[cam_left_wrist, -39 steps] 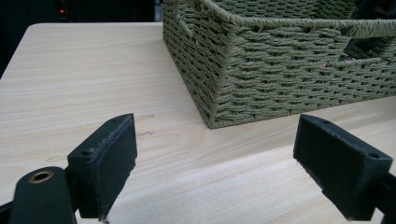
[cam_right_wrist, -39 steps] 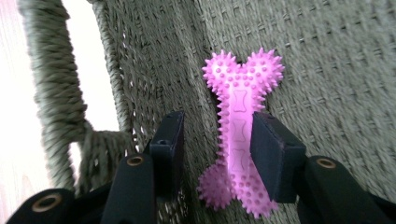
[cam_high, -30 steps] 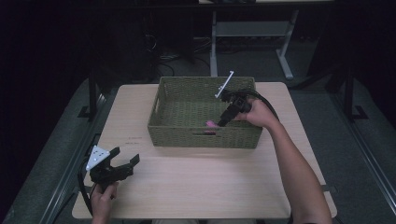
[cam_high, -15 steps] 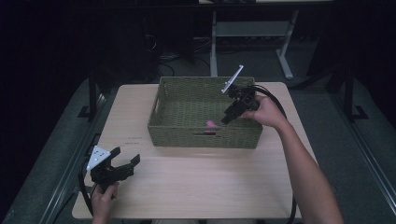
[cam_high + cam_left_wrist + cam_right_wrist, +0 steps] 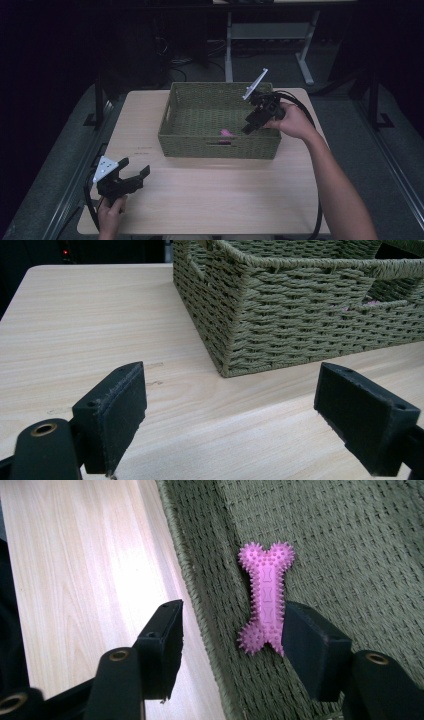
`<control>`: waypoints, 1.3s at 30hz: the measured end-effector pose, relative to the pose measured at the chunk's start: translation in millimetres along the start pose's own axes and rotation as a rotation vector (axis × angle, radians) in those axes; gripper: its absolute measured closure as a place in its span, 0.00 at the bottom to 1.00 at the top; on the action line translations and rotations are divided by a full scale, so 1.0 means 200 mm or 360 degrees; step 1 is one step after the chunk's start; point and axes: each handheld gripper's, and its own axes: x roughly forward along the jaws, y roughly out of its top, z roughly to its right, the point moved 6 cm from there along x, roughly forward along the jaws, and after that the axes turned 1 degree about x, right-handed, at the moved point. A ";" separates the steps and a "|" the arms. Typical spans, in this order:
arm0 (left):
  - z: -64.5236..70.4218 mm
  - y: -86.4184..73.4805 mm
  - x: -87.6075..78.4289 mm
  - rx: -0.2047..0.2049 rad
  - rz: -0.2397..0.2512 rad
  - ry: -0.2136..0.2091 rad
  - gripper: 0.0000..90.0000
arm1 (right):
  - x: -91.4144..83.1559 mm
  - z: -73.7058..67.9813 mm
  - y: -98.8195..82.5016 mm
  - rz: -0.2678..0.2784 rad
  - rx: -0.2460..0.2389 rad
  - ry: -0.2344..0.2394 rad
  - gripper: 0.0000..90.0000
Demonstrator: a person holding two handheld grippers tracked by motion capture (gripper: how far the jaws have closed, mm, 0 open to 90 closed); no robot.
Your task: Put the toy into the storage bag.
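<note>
Pink and spiky, the bone-shaped chew toy (image 5: 266, 598) lies on the floor of the green woven basket (image 5: 195, 142) on the counter (image 5: 215, 200), the right hand-held gripper (image 5: 255, 119) above it, jaws just opened off it, while the left hand-held gripper (image 5: 131, 176) rests spread and empty.

Two grippers, a basket and a pink toy on the table

The right gripper (image 5: 251, 125) hangs over the basket (image 5: 176, 134), jaws just opening with nothing between them, the pink toy (image 5: 227, 133) lying on the basket floor just beside it. The left gripper (image 5: 136, 172) rests open near the table's (image 5: 210, 200) front left corner, well apart.
</note>
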 end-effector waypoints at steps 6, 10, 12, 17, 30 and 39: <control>0.00 0.00 0.00 0.0003 0.0004 0.0000 0.14 | -0.02 -0.01 -0.04 0.0017 0.0008 -0.0013 0.44; 0.01 0.00 0.00 0.0005 0.0001 -0.0003 0.14 | -0.03 -0.02 -0.05 0.0027 0.0015 -0.0021 0.43; 0.01 0.00 0.01 0.0003 0.0001 -0.0004 0.14 | -0.04 -0.02 -0.06 0.0035 0.0017 -0.0028 0.42; 0.01 0.00 0.01 0.0001 -0.0002 -0.0006 0.14 | -0.05 -0.03 -0.09 0.0040 0.0021 -0.0036 0.42; 0.01 0.00 0.01 0.0004 -0.0004 -0.0006 0.14 | -0.05 -0.05 -0.16 0.0048 0.0049 -0.0036 0.38; 0.01 0.00 0.01 0.0004 -0.0006 -0.0004 0.14 | -0.05 -0.07 -0.23 0.0064 0.0069 -0.0036 0.36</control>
